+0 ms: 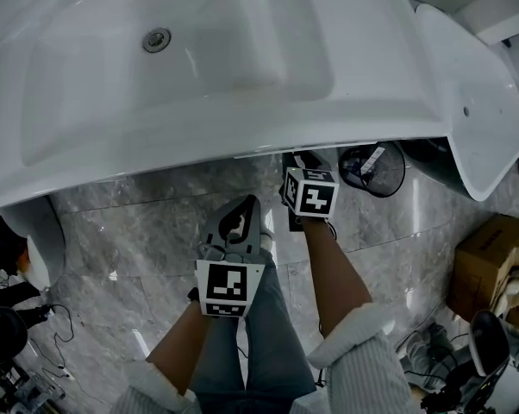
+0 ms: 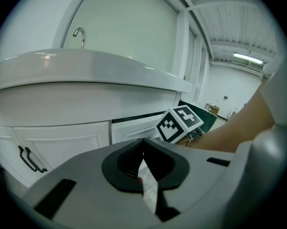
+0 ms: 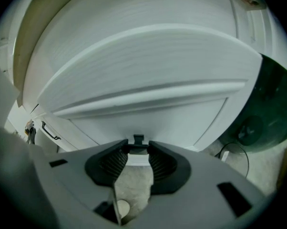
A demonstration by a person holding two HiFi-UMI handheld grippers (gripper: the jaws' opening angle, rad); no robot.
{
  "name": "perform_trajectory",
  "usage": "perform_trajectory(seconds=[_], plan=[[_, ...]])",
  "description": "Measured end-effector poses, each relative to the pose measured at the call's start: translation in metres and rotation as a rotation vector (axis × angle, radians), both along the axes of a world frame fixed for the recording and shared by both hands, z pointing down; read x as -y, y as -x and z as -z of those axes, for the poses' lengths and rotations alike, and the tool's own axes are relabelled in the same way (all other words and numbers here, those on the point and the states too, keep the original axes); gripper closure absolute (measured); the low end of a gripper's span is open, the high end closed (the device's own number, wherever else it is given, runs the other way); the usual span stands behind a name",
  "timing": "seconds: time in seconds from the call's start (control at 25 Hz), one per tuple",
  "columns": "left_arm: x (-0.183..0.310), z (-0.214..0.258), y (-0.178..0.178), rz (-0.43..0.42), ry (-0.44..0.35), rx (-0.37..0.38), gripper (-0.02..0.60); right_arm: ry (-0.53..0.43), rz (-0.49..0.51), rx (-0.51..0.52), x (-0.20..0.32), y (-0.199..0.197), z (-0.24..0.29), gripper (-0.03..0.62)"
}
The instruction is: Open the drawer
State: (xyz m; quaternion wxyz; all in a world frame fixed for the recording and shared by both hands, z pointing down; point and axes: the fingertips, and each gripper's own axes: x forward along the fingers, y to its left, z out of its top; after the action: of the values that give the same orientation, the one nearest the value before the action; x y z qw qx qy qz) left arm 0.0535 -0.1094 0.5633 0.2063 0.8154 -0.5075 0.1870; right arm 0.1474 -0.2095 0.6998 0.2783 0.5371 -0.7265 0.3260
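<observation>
The left tool (image 2: pixel 143 142) is nearest, held low over the person's jeans (image 1: pixel 255 343) and angled down toward the cabinet. Its jaws are pressed together at the tips with nothing between them. It touches no part of the furniture.

Just ahead and to its right, a bare forearm (image 1: pixel 337 274) carries the right tool (image 3: pixel 138 148) in under the front edge of the sink (image 1: pixel 242 59). This tool's jaws pinch a small black handle (image 3: pixel 138 140): the short bar lies crosswise between the two ribbed tips, which meet its ends. The handle sits at the middle of the drawer (image 3: pixel 148 89), a white panelled front that fills the right gripper view and lies directly below the basin's rim. From these views I cannot tell whether the drawer stands out from the cabinet at all.

To the left of the drawer is a white cabinet door (image 2: pixel 62 144) with a black pull (image 2: pixel 29 159). Above it, the sink overhangs the cabinet, with a chrome tap (image 2: pixel 79 34) at its back.

On the grey marble floor (image 1: pixel 156 231), a black wire bin (image 1: pixel 372 169) stands just right of the right tool, and a cardboard box (image 1: pixel 488 261) sits further right.
</observation>
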Motion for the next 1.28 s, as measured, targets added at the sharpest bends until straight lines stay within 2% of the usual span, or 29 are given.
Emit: perform_trajectory(seconds=[1.28], plan=[[-0.010, 0.001, -0.011, -0.024, -0.005, -0.012, 0.565, 0.019, -0.020, 0.030, -0.072, -0.012, -0.005, 0.453]])
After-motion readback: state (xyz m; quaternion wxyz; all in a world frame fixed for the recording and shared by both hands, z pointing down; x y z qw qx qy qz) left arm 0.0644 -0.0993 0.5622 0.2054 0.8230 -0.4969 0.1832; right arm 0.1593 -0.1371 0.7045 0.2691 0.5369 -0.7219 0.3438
